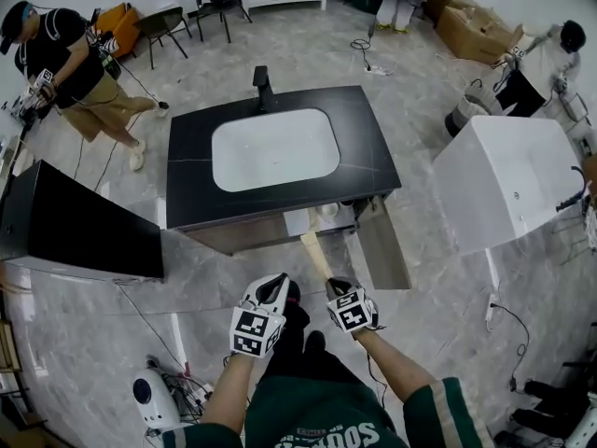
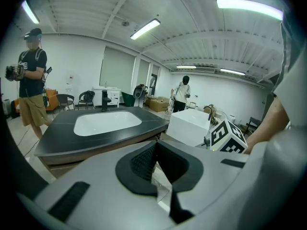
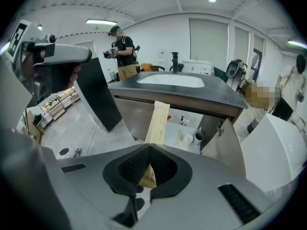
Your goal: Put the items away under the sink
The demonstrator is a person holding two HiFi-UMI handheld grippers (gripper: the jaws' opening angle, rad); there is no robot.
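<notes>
Left gripper (image 2: 156,146): we hold it with jaws together and nothing between them, low before the front edge of the black sink top (image 2: 55,137). Just to its right, our right gripper (image 3: 149,148) is clamped on the near end of a long tan packet (image 3: 158,121), which sticks out past the jaws toward the open cabinet (image 3: 175,127) under the sink. Two cups (image 3: 188,139) stand on the cabinet's floor, near its open door (image 3: 225,143).
</notes>
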